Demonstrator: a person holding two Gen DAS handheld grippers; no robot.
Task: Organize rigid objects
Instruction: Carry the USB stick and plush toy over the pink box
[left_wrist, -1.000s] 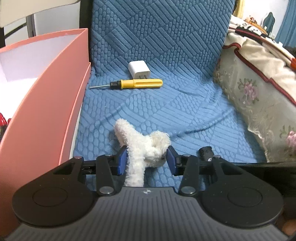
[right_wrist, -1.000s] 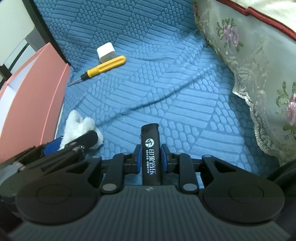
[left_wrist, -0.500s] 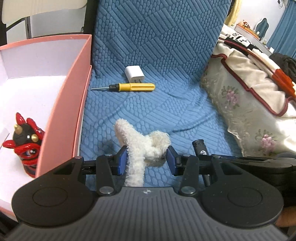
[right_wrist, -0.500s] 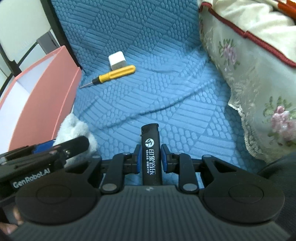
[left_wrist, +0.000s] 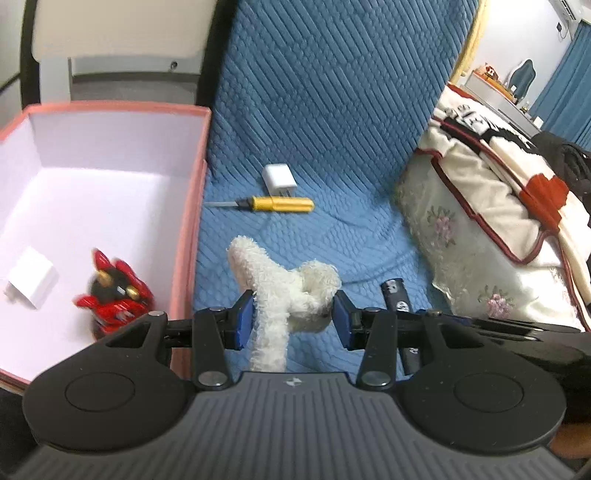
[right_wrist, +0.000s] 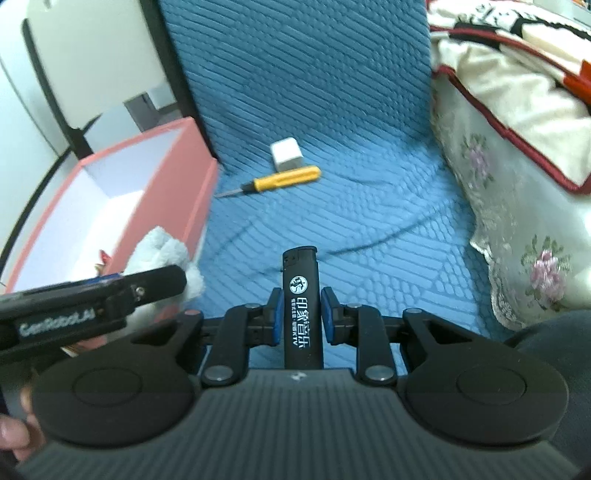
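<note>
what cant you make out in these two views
- Red figure in the pink box, left wrist view: motion-blurred, details unreadable; in the right view only a sliver shows past the box wall.
- Lighter, right view: lower end hidden behind the right gripper.
- Plush toy, right view: mostly covered by the left gripper.
- Hand, right view: cut off by the left edge.

Blue quilted cover (left_wrist: 332, 110), textured, spread over seat and backrest. Cream floral-embroidered cloth (left_wrist: 461, 240) with lace edging lay at the right; above it a cream blanket (left_wrist: 498, 155) piped in dark red. Blue curtain (left_wrist: 569, 88) hung at far right. White wall (right_wrist: 92, 48) stood behind at left.
</note>
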